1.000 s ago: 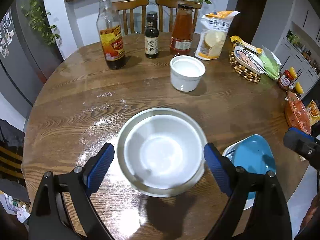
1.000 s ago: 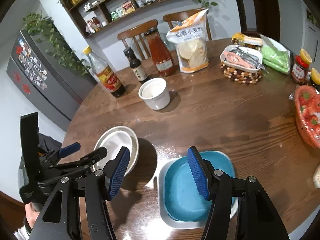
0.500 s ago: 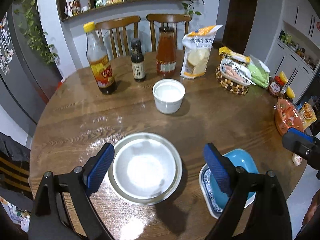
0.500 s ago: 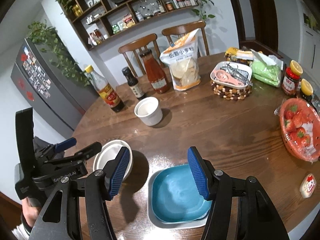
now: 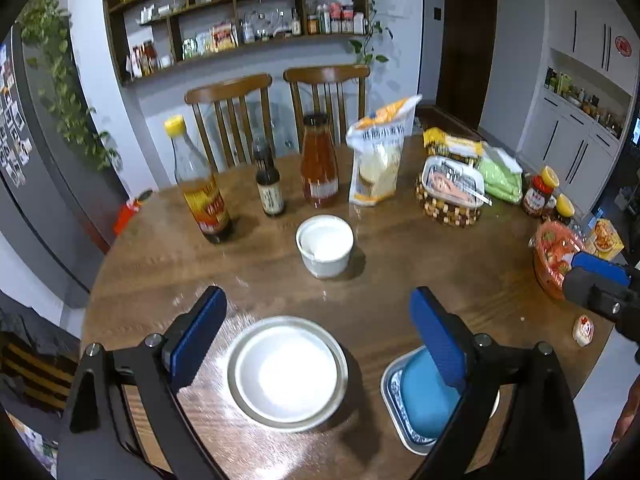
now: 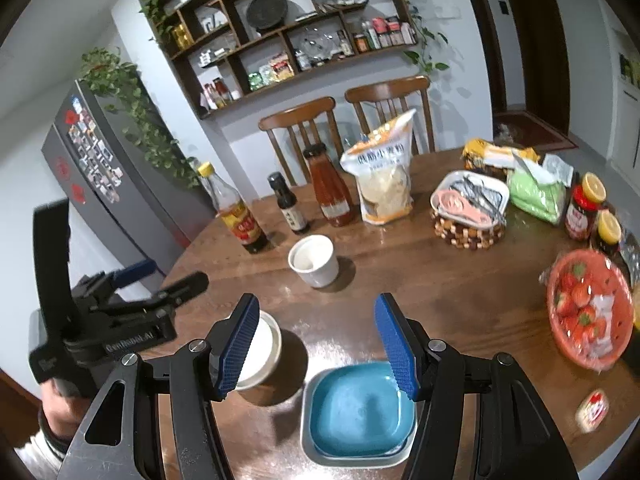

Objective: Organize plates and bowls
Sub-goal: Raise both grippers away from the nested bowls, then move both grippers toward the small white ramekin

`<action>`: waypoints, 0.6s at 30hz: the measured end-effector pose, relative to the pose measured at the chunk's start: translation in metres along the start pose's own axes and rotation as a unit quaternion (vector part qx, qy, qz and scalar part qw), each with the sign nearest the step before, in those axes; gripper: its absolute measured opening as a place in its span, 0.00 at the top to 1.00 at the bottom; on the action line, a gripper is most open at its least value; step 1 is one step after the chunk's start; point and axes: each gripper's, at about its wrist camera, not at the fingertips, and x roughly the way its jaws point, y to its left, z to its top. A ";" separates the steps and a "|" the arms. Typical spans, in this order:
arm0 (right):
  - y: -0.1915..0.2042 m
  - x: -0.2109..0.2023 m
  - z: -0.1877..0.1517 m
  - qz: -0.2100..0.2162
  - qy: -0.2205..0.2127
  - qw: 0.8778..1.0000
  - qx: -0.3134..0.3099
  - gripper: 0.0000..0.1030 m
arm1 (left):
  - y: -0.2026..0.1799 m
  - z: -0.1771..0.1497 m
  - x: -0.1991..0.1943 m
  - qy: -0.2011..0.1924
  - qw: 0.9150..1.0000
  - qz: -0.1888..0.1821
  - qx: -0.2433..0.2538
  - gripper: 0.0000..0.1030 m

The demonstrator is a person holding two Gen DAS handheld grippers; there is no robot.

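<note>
Both sets of jaws stand released, gripping nothing. Below the left gripper (image 5: 318, 338) sits the white bowl (image 5: 287, 372) on the tabletop (image 5: 420, 256); below the right gripper (image 6: 318, 346) the blue plate (image 6: 360, 410) rests in a grey dish (image 6: 306, 438). Beyond stands a white cup (image 6: 313, 261).

The round table (image 5: 400, 264) is varnished wood with visible grain and a glossy, reflective top. The white bowl (image 5: 286, 370) looks like glazed ceramic and sits in a dull grey-rimmed plate (image 5: 340, 384). The blue square plate (image 6: 360, 408) has a smooth, satin finish; the tray under it (image 6: 308, 440) is matt grey. The white cup (image 5: 325, 246) is smooth and glossy. Gripper pads (image 6: 396, 344) are blue, ribbed, rubber-like material on matt black frames. The strawberry basket (image 6: 560, 332) is perforated red plastic under clear film.
</note>
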 end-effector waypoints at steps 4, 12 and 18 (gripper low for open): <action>0.006 -0.010 0.022 0.011 -0.014 1.000 -0.005 0.41 | 0.005 0.027 -0.018 -0.022 1.000 0.008 0.010 0.07; 0.022 -0.023 0.059 0.021 -0.045 0.999 -0.022 0.40 | 0.017 0.075 -0.052 -0.066 0.997 0.022 0.026 0.01; 0.028 -0.013 0.078 0.031 -0.049 0.998 -0.019 0.29 | 0.026 0.090 -0.056 -0.079 0.996 0.032 0.024 0.01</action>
